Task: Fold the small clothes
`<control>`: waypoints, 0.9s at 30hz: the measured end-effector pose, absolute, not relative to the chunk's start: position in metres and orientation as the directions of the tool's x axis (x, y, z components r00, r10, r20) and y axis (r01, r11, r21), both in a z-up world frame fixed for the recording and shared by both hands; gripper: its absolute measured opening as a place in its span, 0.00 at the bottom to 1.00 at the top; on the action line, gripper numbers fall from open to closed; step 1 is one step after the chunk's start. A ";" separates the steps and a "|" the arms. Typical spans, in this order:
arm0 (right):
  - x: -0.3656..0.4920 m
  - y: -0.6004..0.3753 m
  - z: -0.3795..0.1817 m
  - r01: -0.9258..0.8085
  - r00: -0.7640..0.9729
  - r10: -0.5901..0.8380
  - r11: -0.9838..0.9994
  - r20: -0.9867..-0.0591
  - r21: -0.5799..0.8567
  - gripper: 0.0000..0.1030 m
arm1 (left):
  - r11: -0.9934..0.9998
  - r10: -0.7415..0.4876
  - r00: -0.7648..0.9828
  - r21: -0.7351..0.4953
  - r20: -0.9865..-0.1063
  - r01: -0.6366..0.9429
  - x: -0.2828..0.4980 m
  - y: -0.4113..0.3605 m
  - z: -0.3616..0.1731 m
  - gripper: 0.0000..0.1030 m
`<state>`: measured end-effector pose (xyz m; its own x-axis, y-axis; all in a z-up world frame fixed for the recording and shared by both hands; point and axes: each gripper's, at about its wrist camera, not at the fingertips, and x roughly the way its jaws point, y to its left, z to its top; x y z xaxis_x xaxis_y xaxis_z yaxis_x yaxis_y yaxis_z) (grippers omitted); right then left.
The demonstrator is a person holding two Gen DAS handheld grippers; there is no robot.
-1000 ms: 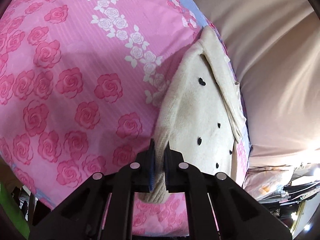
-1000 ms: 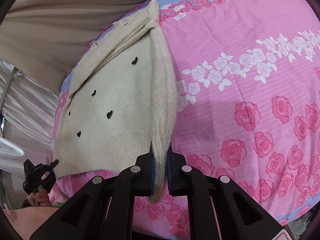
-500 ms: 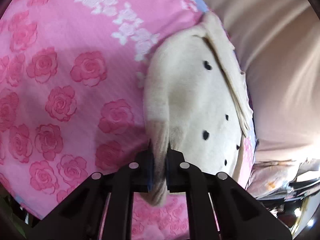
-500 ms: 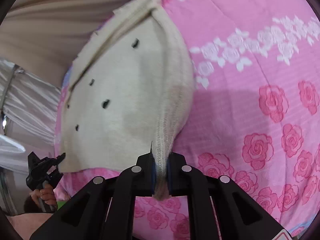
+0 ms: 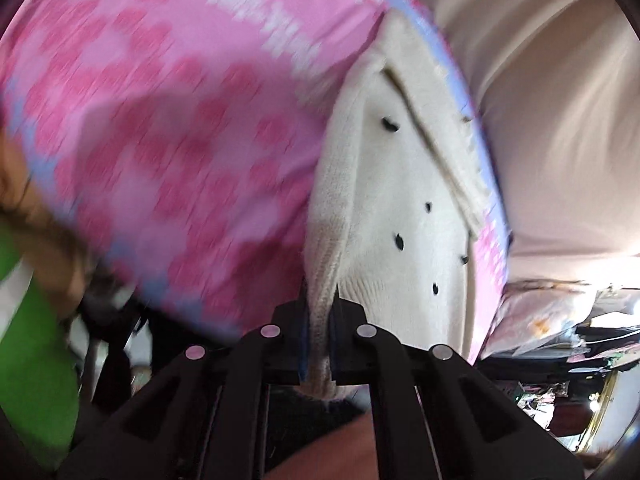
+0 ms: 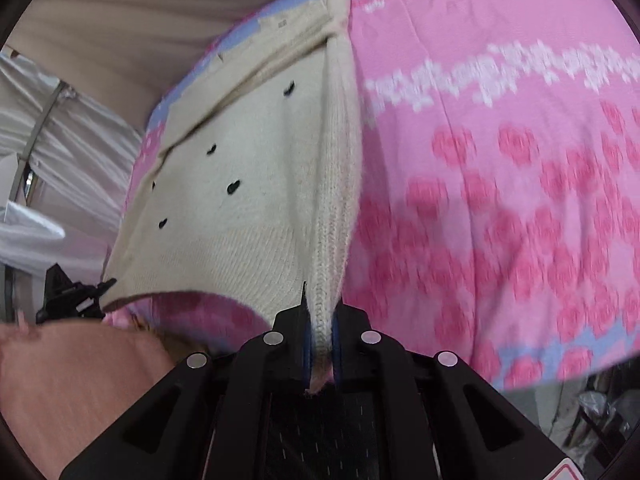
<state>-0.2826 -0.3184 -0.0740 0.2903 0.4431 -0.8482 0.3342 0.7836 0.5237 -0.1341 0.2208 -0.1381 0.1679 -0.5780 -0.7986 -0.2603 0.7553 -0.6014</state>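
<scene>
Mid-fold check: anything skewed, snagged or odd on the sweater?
Nothing stands out. The cream knit sweater with black hearts lies on the pink rose-print bedsheet; each tool grips a bunched edge, left tool, right tool.

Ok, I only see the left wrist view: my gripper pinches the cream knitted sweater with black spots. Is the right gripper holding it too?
Observer: Yes, the right gripper is shut on a ribbed side fold of the cream knitted sweater.
Operator: Anything at the collar?
Observer: A small label shows at the neck.
Operator: Is my left gripper visible there?
Observer: Yes, the left gripper sits at the hem's other corner, over the pink rose-print sheet.
</scene>
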 end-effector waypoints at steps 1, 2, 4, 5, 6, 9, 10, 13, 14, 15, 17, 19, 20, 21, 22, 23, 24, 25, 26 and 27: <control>-0.291 -0.316 -0.075 0.333 0.266 0.458 0.782 -0.848 0.526 0.07 | 0.758 -0.574 0.150 -0.591 -0.805 -0.276 -0.143 0.222 -0.137 0.05; -0.297 -0.316 -0.074 0.332 0.246 0.474 0.778 -0.845 0.533 0.07 | 0.761 -0.566 0.140 -0.580 -0.813 -0.290 -0.147 0.222 -0.135 0.05; -0.300 -0.323 -0.057 0.330 0.288 0.511 0.741 -0.810 0.585 0.07 | 0.765 -0.555 0.166 -0.578 -0.815 -0.283 -0.147 0.221 -0.113 0.05; -0.292 -0.329 -0.047 0.325 0.331 0.512 0.727 -0.792 0.605 0.07 | 0.761 -0.557 0.217 -0.598 -0.801 -0.251 -0.140 0.218 -0.093 0.05; -0.281 -0.337 -0.035 0.313 0.391 0.509 0.710 -0.767 0.630 0.07 | 0.752 -0.566 0.259 -0.619 -0.783 -0.227 -0.129 0.214 -0.080 0.05; -0.226 -0.369 0.003 0.244 0.594 0.472 0.666 -0.651 0.705 0.07 | 0.701 -0.626 0.371 -0.704 -0.686 -0.118 -0.087 0.197 -0.038 0.06; -0.205 -0.379 0.009 0.220 0.645 0.456 0.658 -0.613 0.721 0.07 | 0.701 -0.634 0.403 -0.711 -0.660 -0.061 -0.068 0.188 -0.027 0.06; -0.139 -0.408 0.009 0.201 0.749 0.406 0.614 -0.523 0.763 0.07 | 0.707 -0.630 0.483 -0.706 -0.608 0.035 -0.009 0.167 -0.013 0.06; -0.120 -0.416 0.005 0.207 0.765 0.391 0.604 -0.512 0.770 0.07 | 0.715 -0.621 0.503 -0.697 -0.601 0.049 0.012 0.160 -0.013 0.06; -0.093 -0.423 -0.002 0.219 0.773 0.371 0.606 -0.515 0.765 0.07 | 0.719 -0.618 0.520 -0.692 -0.589 0.070 0.038 0.150 -0.016 0.06; -0.053 -0.434 -0.015 0.247 0.766 0.354 0.610 -0.537 0.753 0.07 | 0.738 -0.595 0.537 -0.672 -0.598 0.070 0.075 0.132 -0.023 0.06; -0.019 -0.439 -0.033 0.302 0.742 0.311 0.635 -0.593 0.711 0.08 | 0.748 -0.579 0.530 -0.662 -0.619 0.043 0.122 0.109 -0.039 0.06; -0.002 -0.442 -0.046 0.332 0.723 0.304 0.634 -0.620 0.699 0.09 | 0.755 -0.576 0.517 -0.655 -0.633 0.040 0.140 0.100 -0.048 0.06; 0.012 -0.444 -0.057 0.358 0.706 0.303 0.627 -0.640 0.692 0.11 | 0.781 -0.544 0.521 -0.625 -0.658 0.026 0.158 0.090 -0.060 0.06; 0.026 -0.446 -0.071 0.385 0.685 0.302 0.621 -0.662 0.682 0.14 | 0.801 -0.518 0.524 -0.598 -0.676 0.020 0.164 0.084 -0.071 0.07; 0.035 -0.446 -0.084 0.412 0.664 0.294 0.623 -0.687 0.665 0.14 | 0.821 -0.497 0.517 -0.571 -0.697 0.019 0.176 0.075 -0.083 0.08; 0.042 -0.447 -0.094 0.439 0.643 0.281 0.626 -0.712 0.644 0.15 | 0.837 -0.474 0.505 -0.547 -0.721 0.005 0.188 0.066 -0.098 0.11; 0.048 -0.449 -0.102 0.459 0.627 0.271 0.629 -0.730 0.628 0.15 | 0.847 -0.456 0.487 -0.531 -0.745 -0.019 0.197 0.060 -0.112 0.11; 0.049 -0.450 -0.105 0.465 0.630 0.261 0.627 -0.732 0.625 0.16 | 0.854 -0.437 0.476 -0.519 -0.764 -0.049 0.203 0.059 -0.122 0.12; 0.046 -0.452 -0.104 0.458 0.645 0.259 0.622 -0.719 0.635 0.16 | 0.852 -0.423 0.476 -0.518 -0.771 -0.081 0.206 0.060 -0.129 0.12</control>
<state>0.0464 -0.4516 -0.1040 0.6447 0.2592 -0.7191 0.4584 0.6218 0.6350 0.2062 0.0600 -0.1287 0.4760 -0.4231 -0.7710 -0.0814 0.8517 -0.5176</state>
